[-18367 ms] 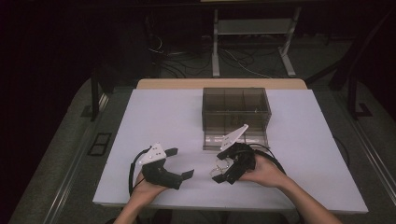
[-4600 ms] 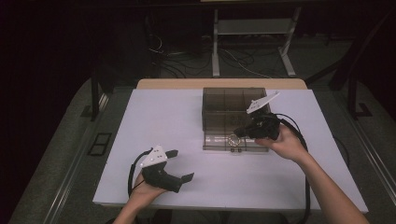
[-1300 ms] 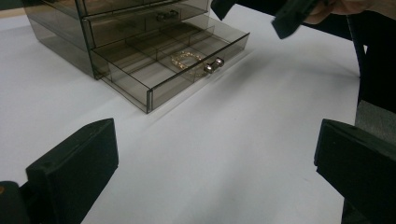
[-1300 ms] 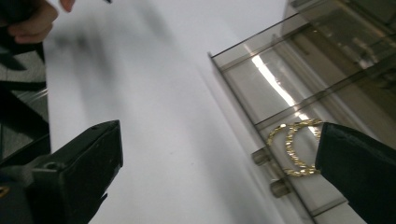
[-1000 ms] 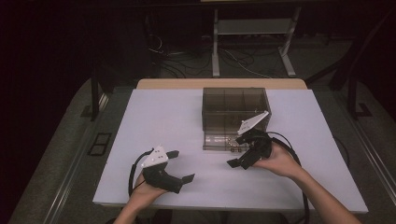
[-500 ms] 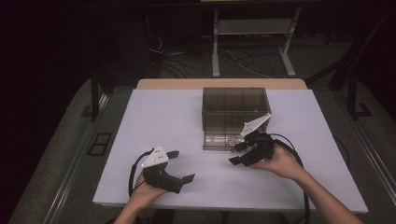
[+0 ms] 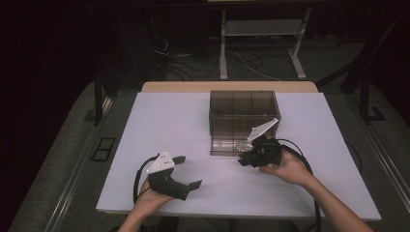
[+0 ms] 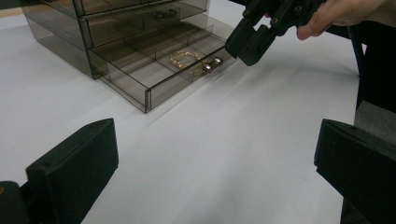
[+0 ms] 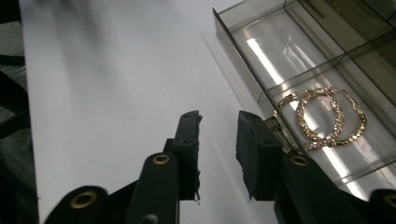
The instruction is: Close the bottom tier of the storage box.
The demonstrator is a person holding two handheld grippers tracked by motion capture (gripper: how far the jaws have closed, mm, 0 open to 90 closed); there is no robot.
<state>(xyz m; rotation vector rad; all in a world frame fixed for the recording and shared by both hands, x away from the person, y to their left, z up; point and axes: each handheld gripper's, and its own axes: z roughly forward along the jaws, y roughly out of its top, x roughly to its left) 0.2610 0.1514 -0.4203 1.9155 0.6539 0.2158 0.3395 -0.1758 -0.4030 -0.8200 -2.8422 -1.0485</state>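
Observation:
A smoked clear drawer box (image 7: pixel 244 108) stands mid-table with its bottom drawer (image 7: pixel 229 144) pulled out. A pair of gold hoop earrings (image 9: pixel 324 116) lies in that drawer, also seen in the left gripper view as earrings (image 8: pixel 187 59) behind two small knobs (image 8: pixel 211 64). My right gripper (image 7: pixel 244 159) hovers just at the drawer's front right corner. Its jaws have just been closing, and in its own view the right gripper (image 9: pixel 219 119) keeps a narrow gap with only bare table between the jaws. My left gripper (image 7: pixel 189 171) rests open near the front left, aimed at the box.
The white table top (image 7: pixel 159 121) spreads around the box. A cable (image 7: pixel 302 154) loops behind the right hand. Past the table's far edge stands a metal frame (image 7: pixel 261 29) on a dark floor with wires.
The right gripper's jaws have narrowed from wide to a small gap while the hand stayed by the drawer front. The left gripper has not moved.

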